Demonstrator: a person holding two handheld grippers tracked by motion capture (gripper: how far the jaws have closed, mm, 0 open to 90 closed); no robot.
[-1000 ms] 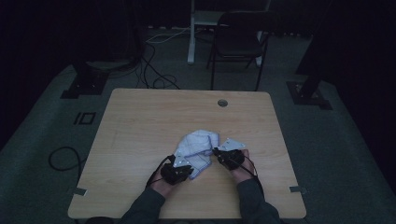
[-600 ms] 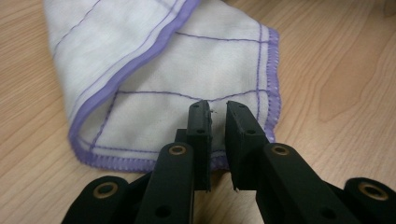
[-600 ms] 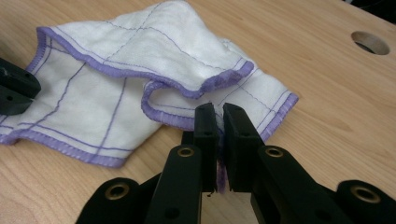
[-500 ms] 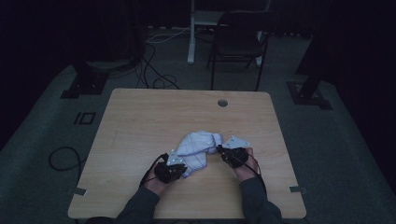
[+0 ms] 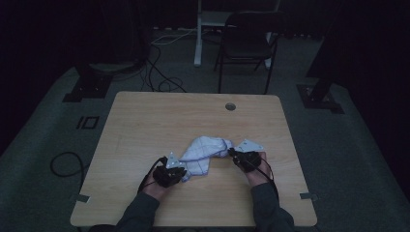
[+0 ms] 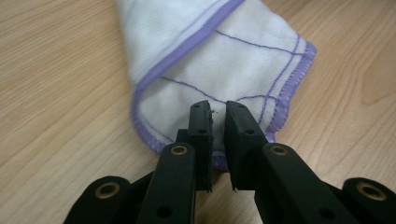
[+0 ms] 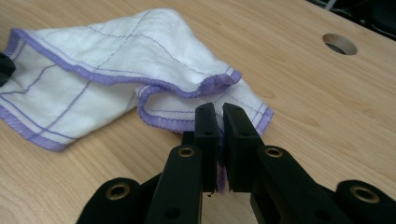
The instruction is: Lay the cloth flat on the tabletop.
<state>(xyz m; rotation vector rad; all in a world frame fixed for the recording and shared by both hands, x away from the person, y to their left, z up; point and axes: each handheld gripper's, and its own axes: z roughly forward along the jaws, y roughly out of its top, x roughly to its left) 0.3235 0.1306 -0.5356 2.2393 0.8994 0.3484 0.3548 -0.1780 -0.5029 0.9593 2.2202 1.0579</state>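
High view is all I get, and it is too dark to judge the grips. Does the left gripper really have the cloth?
Observer: Yes. In the left gripper view the left gripper is pinched on the purple-hemmed edge of the white cloth.
Operator: And the right one?
Observer: The right gripper is shut on another hemmed edge; purple hem shows between its jaws.
Operator: Is the cloth flat?
Observer: No. In the right gripper view a fold of it humps up off the wooden table.
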